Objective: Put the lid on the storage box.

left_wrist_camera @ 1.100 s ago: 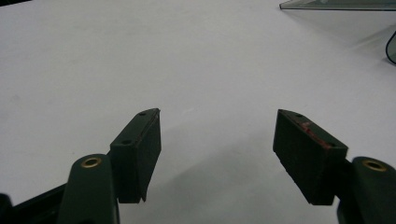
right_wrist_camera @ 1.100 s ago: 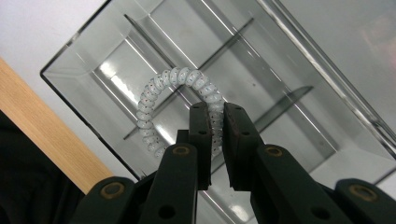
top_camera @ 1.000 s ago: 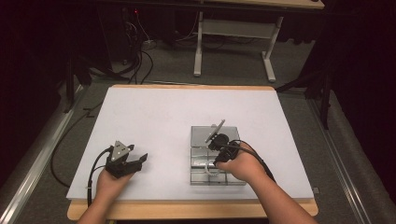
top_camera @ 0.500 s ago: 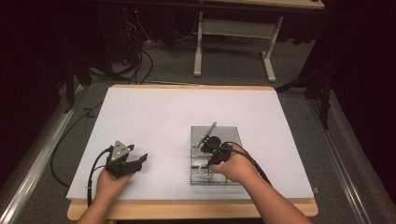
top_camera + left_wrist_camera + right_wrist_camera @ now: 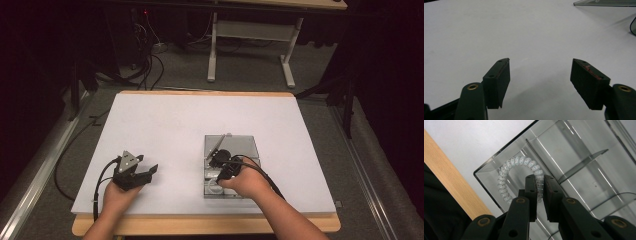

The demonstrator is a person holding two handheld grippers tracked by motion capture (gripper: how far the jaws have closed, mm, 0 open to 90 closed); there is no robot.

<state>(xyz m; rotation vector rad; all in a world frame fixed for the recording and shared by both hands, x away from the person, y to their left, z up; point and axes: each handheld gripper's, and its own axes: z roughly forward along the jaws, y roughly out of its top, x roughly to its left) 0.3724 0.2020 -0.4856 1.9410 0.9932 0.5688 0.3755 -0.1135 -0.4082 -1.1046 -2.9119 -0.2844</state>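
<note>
Right gripper point(image 5: 539, 185) with jaws closed on a white spiral hair tie point(image 5: 510, 167) (the coil curving away to the left), inside a corner compartment of the clear plastic organizer tray point(image 5: 247, 145), near the table's point(image 5: 165, 120) front edge, left gripper point(image 5: 540, 75) jaws wide apart, resting on bare white tabletop well apart from the tray

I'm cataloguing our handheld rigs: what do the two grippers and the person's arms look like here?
Both are black. The left gripper carries a grey three-cornered plate on top and trails a black cable; its flat rectangular fingers have brass-coloured bushings behind them, and one pad edge shows reddish wear. The right gripper has matching fingers and a looping black cable. The forearms are bare, no sleeves.
</note>
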